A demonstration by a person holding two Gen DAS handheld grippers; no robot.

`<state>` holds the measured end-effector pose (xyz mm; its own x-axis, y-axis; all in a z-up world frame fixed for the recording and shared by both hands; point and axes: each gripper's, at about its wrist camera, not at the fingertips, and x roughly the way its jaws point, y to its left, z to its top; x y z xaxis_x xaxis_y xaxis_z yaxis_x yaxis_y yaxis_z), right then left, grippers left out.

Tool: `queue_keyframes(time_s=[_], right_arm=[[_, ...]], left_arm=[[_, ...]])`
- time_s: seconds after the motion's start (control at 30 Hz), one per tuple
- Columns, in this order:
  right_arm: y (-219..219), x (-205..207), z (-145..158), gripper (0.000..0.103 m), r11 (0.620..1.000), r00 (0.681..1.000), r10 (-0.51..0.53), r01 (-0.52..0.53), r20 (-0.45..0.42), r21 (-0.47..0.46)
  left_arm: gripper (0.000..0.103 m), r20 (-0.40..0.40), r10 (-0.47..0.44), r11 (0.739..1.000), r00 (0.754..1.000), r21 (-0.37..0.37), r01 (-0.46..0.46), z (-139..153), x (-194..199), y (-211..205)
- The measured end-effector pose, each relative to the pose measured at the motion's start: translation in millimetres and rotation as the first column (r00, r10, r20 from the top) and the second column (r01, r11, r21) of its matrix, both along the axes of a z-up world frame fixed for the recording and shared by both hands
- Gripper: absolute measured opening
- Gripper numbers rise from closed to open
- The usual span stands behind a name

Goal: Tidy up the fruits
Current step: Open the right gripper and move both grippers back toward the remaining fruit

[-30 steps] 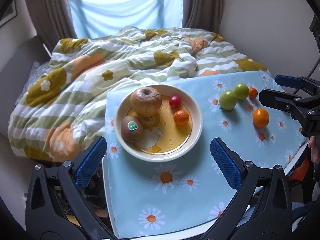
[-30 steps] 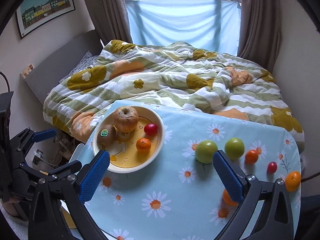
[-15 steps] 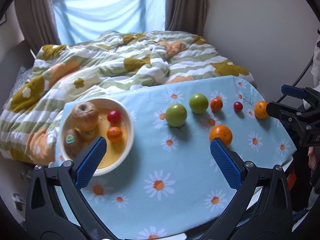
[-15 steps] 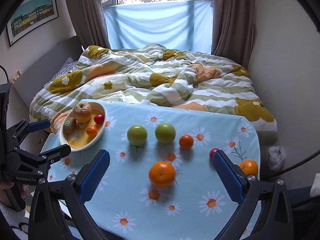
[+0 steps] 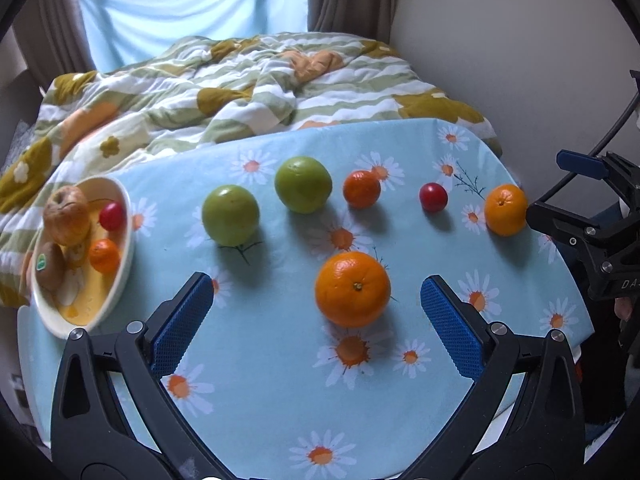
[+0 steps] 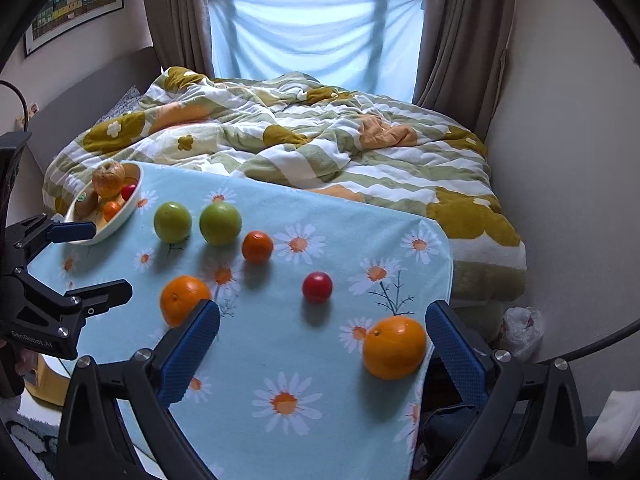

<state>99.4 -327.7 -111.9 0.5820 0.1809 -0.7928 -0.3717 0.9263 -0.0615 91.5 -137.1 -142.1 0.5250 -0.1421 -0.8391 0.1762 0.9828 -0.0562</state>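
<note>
Six fruits loose, four in bowl.

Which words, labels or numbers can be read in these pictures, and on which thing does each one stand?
"GenRobot.AI": on the black body of the left hand-held gripper.
"DA-": on the body of the right hand-held gripper, the rest cut off.
Green sticker on the kiwi in the bowl: too small to read.
Framed picture: no readable text.

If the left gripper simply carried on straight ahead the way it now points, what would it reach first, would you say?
Most likely the large orange: it lies on the tablecloth just ahead of the open left gripper, slightly right of centre between the jaws. Depth is hard to judge through the fisheye.
</note>
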Motion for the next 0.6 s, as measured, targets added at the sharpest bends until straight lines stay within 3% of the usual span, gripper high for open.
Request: queue_keyframes(time_s=[0.2, 0.43, 0.57, 0.6], right_arm=[[-20.8, 20.2, -32.9, 0.103, 0.995, 0.997, 0.063, -0.066, -0.038, -0.078], [-24.3, 28.6, -55.1, 0.102, 0.978, 0.988, 0.142, -0.149, -0.055, -0.147], [-21.7, 27.7, -62.0, 0.102, 0.967, 0.981, 0.183, -0.193, -0.07, -0.166], [-20.7, 27.1, -63.7, 0.102, 0.964, 0.979, 0.192, -0.202, -0.073, -0.173]], left_arm=[[0.103, -0.024, 0.035, 0.999, 0.999, 0.01, -0.034, -28.0, 10.0, -19.8], [0.089, -0.078, 0.046, 0.999, 0.996, 0.019, -0.045, -53.0, 18.6, -26.7], [0.087, -0.131, 0.039, 0.999, 0.991, 0.018, -0.036, -66.2, 19.6, -32.4], [0.081, -0.146, 0.04, 0.999, 0.989, 0.023, -0.037, -70.2, 19.6, -33.6]])
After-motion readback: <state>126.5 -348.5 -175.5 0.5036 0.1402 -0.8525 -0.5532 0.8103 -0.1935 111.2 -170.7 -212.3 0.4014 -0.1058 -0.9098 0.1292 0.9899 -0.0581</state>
